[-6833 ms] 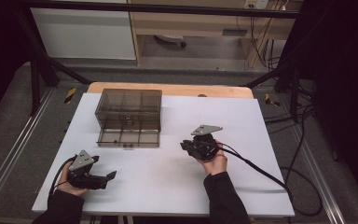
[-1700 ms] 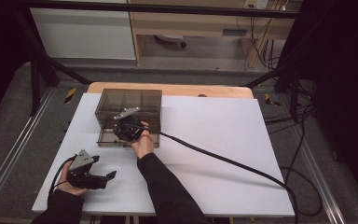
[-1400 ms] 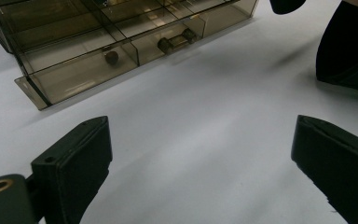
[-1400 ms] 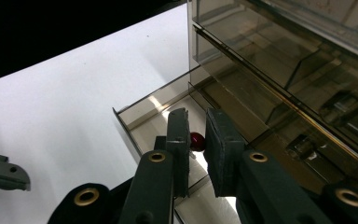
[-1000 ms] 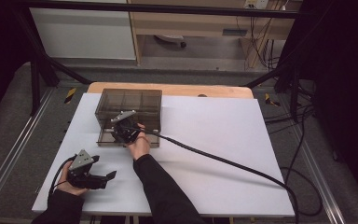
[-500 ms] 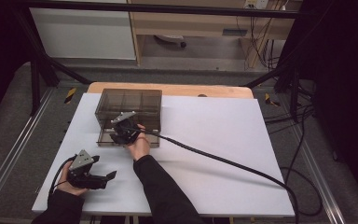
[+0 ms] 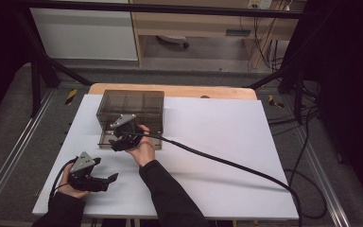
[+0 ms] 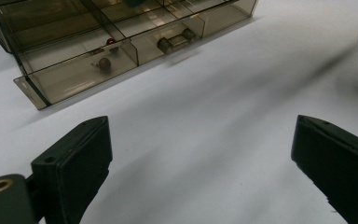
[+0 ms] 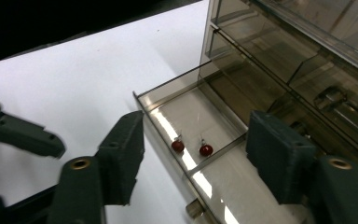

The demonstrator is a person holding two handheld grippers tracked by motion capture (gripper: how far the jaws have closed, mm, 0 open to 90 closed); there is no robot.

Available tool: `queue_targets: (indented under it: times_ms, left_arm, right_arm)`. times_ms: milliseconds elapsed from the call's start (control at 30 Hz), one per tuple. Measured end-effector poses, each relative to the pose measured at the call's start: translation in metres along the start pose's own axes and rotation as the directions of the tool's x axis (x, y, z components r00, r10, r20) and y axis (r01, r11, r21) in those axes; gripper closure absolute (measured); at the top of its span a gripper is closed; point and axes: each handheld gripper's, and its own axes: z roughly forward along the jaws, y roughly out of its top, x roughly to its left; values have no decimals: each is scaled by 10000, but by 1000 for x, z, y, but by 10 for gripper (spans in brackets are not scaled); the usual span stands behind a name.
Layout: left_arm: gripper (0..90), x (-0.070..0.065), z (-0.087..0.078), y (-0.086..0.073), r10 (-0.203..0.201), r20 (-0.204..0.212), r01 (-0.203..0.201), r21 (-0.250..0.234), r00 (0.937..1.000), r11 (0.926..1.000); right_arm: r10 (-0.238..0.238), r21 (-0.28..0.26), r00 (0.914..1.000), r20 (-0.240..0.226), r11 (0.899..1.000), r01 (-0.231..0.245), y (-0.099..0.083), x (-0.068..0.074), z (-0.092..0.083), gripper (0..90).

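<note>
Right gripper view looks down between the right tool's (image 9: 193,158) jaws, which have just been opening and now stand apart with nothing pressed between them, over two red earrings (image 9: 192,148) lying in the pulled-out drawer (image 9: 168,95) of the smoky organiser box (image 7: 131,101). I judge the earrings just set down in the drawer. The left tool (image 7: 105,180) rests wide open on the tabletop (image 7: 227,127) nearby.
</note>
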Motion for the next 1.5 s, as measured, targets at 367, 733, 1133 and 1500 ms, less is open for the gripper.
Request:
queue_targets:
  times_ms: [367, 733, 1133, 1500]
  left_arm:
    - [50, 0, 0, 0, -74, 27, 74, -28, 10000, 10000]
    - [50, 0, 0, 0, -80, 38, 80, -19, 10000, 10000]
    - [51, 1, 1, 0, -136, 25, 136, -15, 9999, 9999]
    - [65, 2, 5, 1, -161, -66, 162, 129, 9998, 9998]
  right_arm:
    - [305, -159, 9992, 270, 9994, -301, -9, -6, -36, 202]
    - [698, -166, 9941, 832, 9975, -686, -32, -27, -84, 59]
    - [1472, -187, 9816, 1219, 9891, -1460, -80, -67, -135, 5]
    - [2310, -671, 9636, 1345, 9723, -2237, -138, -100, -185, 3]
